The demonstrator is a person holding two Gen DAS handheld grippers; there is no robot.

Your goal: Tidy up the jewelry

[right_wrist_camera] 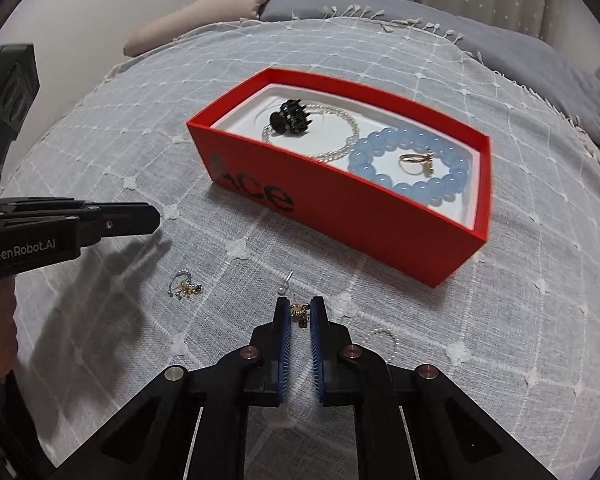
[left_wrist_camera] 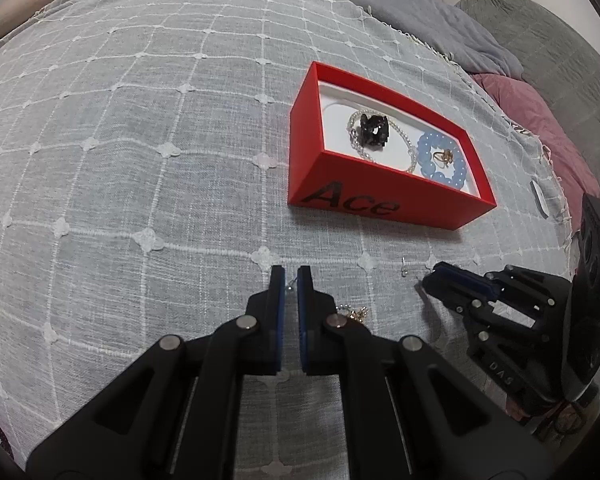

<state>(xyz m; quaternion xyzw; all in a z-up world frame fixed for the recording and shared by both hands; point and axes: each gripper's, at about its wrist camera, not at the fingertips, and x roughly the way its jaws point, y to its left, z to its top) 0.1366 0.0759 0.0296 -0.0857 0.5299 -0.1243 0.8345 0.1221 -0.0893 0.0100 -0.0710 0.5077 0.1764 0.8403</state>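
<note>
One red box point(right_wrist_camera: 352, 216); two bracelets; one hair claw point(right_wrist_camera: 290, 117); one ring point(right_wrist_camera: 416, 161).

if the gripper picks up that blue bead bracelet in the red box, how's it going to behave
The blue bead bracelet would probably sag, not hold its ring shape, being separate round beads on a string. The glossy beads may slip between flat pads. The gold ring lying inside its loop might get dragged along in the red box.
</note>
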